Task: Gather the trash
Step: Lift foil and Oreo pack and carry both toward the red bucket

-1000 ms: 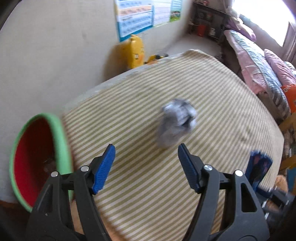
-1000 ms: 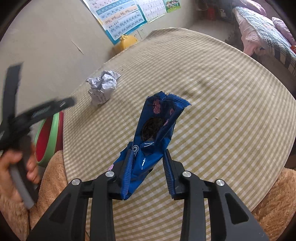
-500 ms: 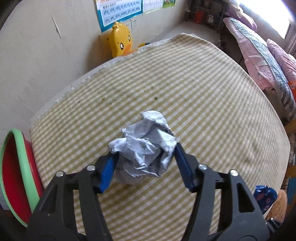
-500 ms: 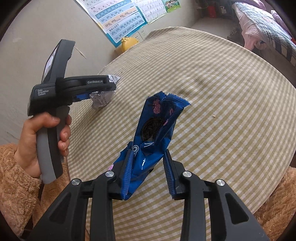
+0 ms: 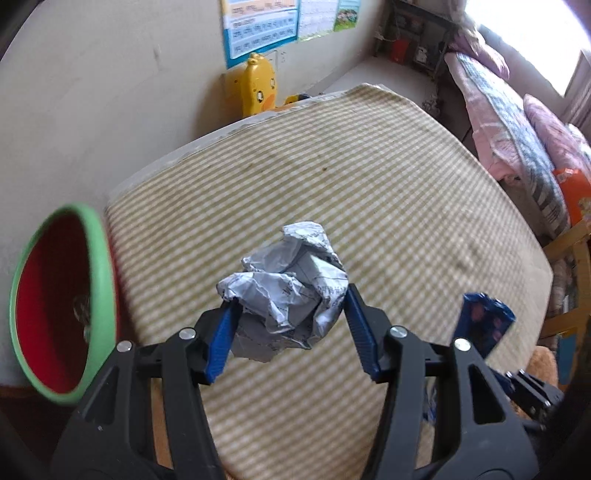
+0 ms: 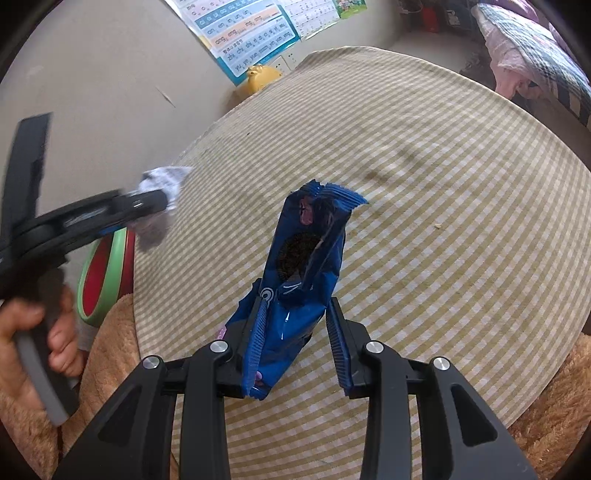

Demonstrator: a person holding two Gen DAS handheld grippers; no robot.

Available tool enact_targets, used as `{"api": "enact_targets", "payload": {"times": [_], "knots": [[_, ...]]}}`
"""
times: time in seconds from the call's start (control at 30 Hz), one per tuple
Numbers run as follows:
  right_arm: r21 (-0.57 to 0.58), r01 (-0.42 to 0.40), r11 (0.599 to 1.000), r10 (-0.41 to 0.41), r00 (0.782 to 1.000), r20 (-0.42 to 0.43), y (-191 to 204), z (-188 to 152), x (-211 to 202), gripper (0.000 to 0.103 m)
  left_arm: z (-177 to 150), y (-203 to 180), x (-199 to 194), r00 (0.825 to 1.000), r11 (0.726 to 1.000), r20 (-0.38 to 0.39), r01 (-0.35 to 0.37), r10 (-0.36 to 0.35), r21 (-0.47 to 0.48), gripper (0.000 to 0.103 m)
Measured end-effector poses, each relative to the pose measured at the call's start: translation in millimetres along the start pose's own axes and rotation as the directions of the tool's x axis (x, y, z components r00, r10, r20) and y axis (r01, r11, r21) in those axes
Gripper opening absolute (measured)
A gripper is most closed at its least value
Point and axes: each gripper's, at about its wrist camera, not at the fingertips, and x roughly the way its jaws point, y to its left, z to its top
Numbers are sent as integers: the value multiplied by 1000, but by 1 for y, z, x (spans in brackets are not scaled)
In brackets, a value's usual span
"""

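Observation:
My left gripper [image 5: 291, 332] is shut on a crumpled ball of grey printed paper [image 5: 288, 295] and holds it above the checked tablecloth [image 5: 369, 192]. A red bin with a green rim [image 5: 59, 302] stands off the table's left edge, just left of that gripper. My right gripper [image 6: 299, 343] is shut on a blue cookie wrapper [image 6: 306, 258], which stands upright over the near part of the table. The right wrist view shows the left gripper [image 6: 147, 201] with the paper ball [image 6: 162, 181], blurred, beside the bin [image 6: 107, 273]. The wrapper also shows in the left wrist view [image 5: 484, 321].
A yellow duck-shaped toy [image 5: 258, 88] stands by the wall behind the table, under posters [image 5: 258, 26]. A bed with pink bedding [image 5: 517, 122] lies to the right. A wooden chair [image 5: 569, 266] stands at the table's right edge. Brown fleece sleeves [image 6: 110, 350] frame the near edge.
My left gripper closed on the paper ball, lifted it off the cloth and is moving left toward the bin. My right gripper stays still with the wrapper.

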Motion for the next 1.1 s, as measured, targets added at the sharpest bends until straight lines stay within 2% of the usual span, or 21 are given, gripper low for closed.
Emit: {"api": "enact_targets", "payload": {"times": [0.07, 0.27, 0.3, 0.33, 0.37, 0.5, 0.67, 0.83, 1.1], "knots": [[-52, 14, 999, -16, 999, -41, 8, 4, 4, 32, -8, 9, -10, 1000, 1000, 8, 3, -2, -26, 54], [-242, 112, 964, -129, 990, -56, 35, 16, 9, 33, -17, 19, -18, 1000, 998, 20, 14, -13, -54, 54], [-249, 127, 960, -142, 989, -41, 38, 19, 7, 44, -16, 20, -19, 1000, 998, 26, 18, -16, -55, 55], [-240, 138, 961, -149, 989, -28, 38, 21, 6, 61, -17, 20, -20, 999, 998, 33, 20, -18, -55, 55], [-217, 139, 966, -146, 989, -16, 37, 24, 3, 65, -17, 20, -22, 999, 998, 41, 19, -17, -53, 55], [-84, 105, 991, -108, 993, -37, 20, 29, 1, 64, -19, 23, -29, 998, 998, 69, 17, -14, -57, 55], [74, 67, 995, -61, 996, -71, -1, 32, 5, 64, -21, 25, -32, 996, 998, 87, 16, -11, -59, 55], [85, 62, 994, -55, 995, -83, 8, 44, 16, 64, -22, 28, -38, 994, 998, 110, 22, -15, -62, 56], [11, 96, 995, -94, 990, -109, 31, 40, 34, 64, -19, 39, -57, 986, 997, 168, 13, -1, -73, 56]]}}
